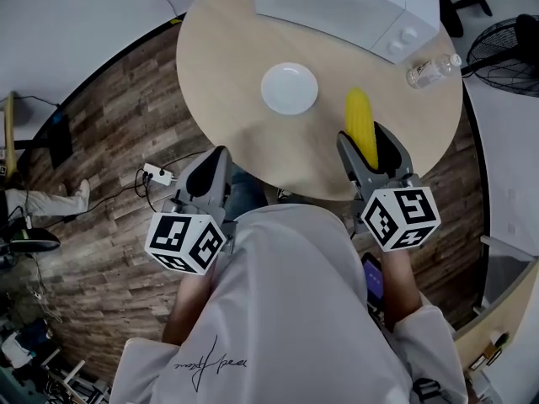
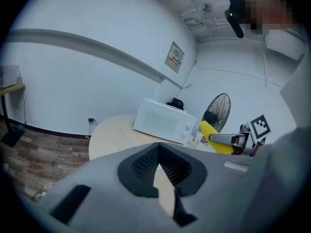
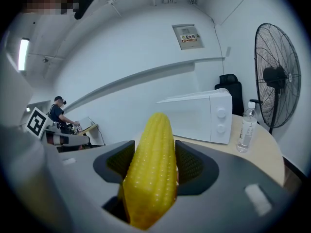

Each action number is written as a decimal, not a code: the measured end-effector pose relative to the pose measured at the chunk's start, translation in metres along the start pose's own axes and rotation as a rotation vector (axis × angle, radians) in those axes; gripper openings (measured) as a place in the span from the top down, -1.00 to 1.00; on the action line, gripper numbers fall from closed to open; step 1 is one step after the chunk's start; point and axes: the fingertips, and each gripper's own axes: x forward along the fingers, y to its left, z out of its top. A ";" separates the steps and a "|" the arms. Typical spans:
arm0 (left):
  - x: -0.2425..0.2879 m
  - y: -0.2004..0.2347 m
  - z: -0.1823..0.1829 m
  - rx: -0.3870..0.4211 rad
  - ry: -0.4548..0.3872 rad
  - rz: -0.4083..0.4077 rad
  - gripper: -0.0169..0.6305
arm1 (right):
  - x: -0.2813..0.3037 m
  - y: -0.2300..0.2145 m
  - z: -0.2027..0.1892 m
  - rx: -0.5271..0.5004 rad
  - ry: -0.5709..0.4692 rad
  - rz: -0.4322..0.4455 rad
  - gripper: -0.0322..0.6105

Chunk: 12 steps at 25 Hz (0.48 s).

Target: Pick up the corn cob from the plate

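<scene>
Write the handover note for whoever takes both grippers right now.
Right gripper: fingers shut on the yellow corn cob, which is held off the round light-wood table, pointing away from the person.
Left gripper: fingers together with nothing between them, at the table's near edge.
White round plate: empty, to the left of the cob.
Done: the cob is off the plate and in the grip.
Left: nothing of the pick itself; just hold the grip firm.
</scene>
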 end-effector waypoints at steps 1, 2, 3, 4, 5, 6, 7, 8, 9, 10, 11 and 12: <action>0.000 0.000 0.000 -0.001 0.002 -0.001 0.98 | 0.000 0.001 0.000 0.002 0.000 0.001 0.05; 0.000 0.000 -0.001 0.000 0.004 -0.003 0.98 | 0.000 0.001 0.000 0.005 0.001 0.004 0.05; -0.001 -0.001 -0.001 0.000 0.006 -0.007 0.98 | -0.001 0.002 -0.001 0.008 0.000 0.008 0.05; -0.001 -0.001 -0.002 0.001 0.007 -0.011 0.98 | -0.002 0.003 -0.001 0.012 0.000 0.013 0.05; -0.001 -0.002 -0.002 0.003 0.009 -0.015 0.98 | -0.002 0.004 -0.001 0.016 -0.001 0.018 0.05; -0.001 -0.002 -0.003 0.004 0.010 -0.018 0.98 | -0.003 0.005 -0.001 0.020 -0.002 0.024 0.05; -0.001 -0.003 -0.003 0.004 0.011 -0.021 0.98 | -0.003 0.005 -0.001 0.021 -0.001 0.028 0.05; -0.001 -0.003 -0.004 0.004 0.013 -0.023 0.98 | -0.004 0.005 -0.002 0.020 0.000 0.029 0.05; 0.000 -0.003 -0.005 0.004 0.014 -0.025 0.98 | -0.004 0.005 -0.003 0.018 0.001 0.030 0.05; 0.000 -0.003 -0.005 0.003 0.014 -0.026 0.98 | -0.004 0.005 -0.003 0.015 0.003 0.030 0.05; 0.000 -0.003 -0.006 0.002 0.013 -0.027 0.98 | -0.004 0.006 -0.004 0.010 0.005 0.030 0.05; -0.001 -0.002 -0.006 0.001 0.012 -0.026 0.98 | -0.003 0.006 -0.005 0.003 0.008 0.028 0.05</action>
